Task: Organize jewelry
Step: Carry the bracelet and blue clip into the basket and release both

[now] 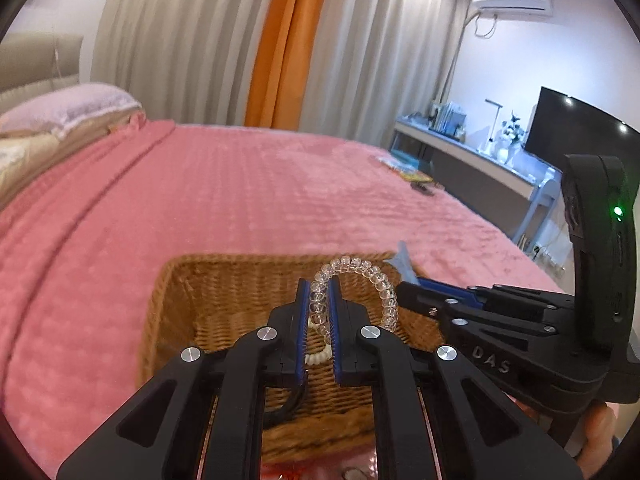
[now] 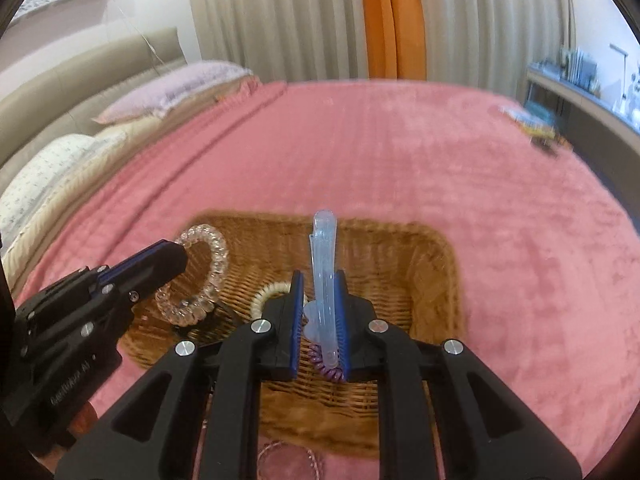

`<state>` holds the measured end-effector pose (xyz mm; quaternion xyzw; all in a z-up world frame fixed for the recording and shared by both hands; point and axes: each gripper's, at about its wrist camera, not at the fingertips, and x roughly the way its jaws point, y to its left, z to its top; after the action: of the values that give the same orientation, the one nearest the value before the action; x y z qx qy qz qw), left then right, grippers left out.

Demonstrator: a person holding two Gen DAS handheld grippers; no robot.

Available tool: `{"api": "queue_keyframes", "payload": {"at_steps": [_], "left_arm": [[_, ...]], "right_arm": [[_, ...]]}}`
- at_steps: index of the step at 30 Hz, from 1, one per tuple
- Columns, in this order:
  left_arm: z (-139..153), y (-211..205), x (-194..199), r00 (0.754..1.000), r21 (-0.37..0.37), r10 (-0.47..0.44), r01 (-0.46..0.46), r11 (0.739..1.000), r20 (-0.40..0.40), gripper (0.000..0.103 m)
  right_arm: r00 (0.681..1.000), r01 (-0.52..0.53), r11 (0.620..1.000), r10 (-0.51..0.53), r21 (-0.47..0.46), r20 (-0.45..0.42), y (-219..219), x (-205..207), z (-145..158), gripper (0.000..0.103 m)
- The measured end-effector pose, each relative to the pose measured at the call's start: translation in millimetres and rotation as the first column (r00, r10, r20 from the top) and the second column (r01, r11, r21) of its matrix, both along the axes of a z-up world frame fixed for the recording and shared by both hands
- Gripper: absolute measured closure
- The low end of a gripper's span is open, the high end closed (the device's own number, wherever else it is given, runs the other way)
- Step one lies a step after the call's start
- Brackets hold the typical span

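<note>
A wicker basket sits on the pink bed. My left gripper is shut on a clear spiral hair tie and holds it over the basket. My right gripper is shut on a pale blue hair clip that stands upright over the basket; its tip shows in the left wrist view. In the basket lie a cream spiral tie, a purple spiral tie and a black band.
The pink blanket covers the bed, with pillows at the far left. A booklet and a small dark object lie at the bed's far right edge. A pink spiral tie lies in front of the basket.
</note>
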<state>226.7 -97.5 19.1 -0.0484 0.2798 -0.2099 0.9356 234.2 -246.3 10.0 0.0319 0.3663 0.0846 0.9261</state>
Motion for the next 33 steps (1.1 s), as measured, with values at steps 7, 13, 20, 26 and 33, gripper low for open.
{"api": "queue_keyframes", "payload": {"at_steps": [7, 13, 20, 26, 33], "left_arm": [[-27, -4, 18, 0.998, 0.051, 0.010, -0.007, 0.999, -0.060, 0.095], [-34, -1, 21, 0.996, 0.048, 0.007, -0.003, 0.999, -0.087, 0.095], [-32, 1, 14, 0.995, 0.041, -0.018, 0.022, 0.999, -0.102, 0.084], [0, 13, -11, 0.999, -0.008, -0.015, 0.015, 1.000, -0.033, 0.077], [42, 33, -69, 0.997, -0.080, -0.037, 0.043, 0.996, 0.073, 0.071]], "right_arm": [[0.994, 0.027, 1.000, -0.026, 0.009, -0.109, -2, 21, -36, 0.090], [0.988, 0.040, 0.999, -0.042, -0.020, -0.145, -1, 25, -44, 0.090], [0.987, 0.053, 0.998, -0.057, -0.030, -0.148, -3, 22, -37, 0.077], [0.995, 0.052, 0.998, -0.054, -0.025, -0.088, -7, -3, -12, 0.065], [0.999, 0.028, 1.000, -0.027, -0.010, 0.027, -11, -65, 34, 0.065]]}}
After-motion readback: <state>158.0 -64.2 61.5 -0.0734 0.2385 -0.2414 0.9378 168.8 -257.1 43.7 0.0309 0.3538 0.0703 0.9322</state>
